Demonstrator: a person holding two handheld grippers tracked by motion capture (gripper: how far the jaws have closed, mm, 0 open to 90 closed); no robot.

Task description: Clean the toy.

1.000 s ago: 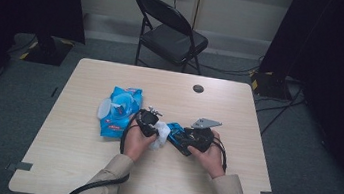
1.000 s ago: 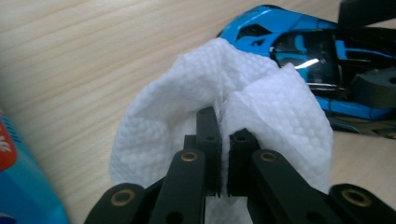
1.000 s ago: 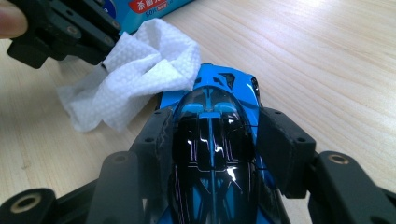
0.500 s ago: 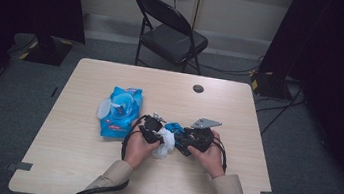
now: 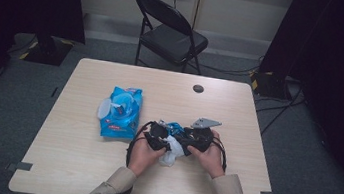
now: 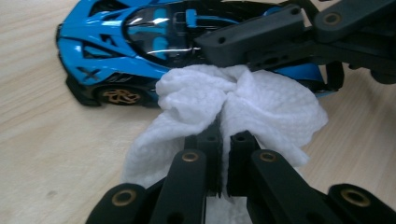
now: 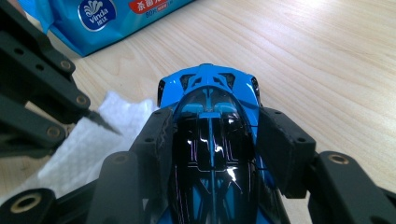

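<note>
A blue toy car [image 7: 211, 140] is clamped by its sides between the jaws of the right gripper [image 7: 211, 154], at the centre of the frame in the right gripper view, its long axis running up the frame and its nose pointing towards the top. A white wipe [image 6: 233, 107] is pinched tight by the left gripper [image 6: 224, 140] and pressed against the car's flank. The light wood-grain bench [image 5: 238, 111] is set on grey carpet, with a black folding chair [image 5: 168, 31] behind. "Vinda" is read on the blue wipes pack [image 7: 112, 16].
</note>
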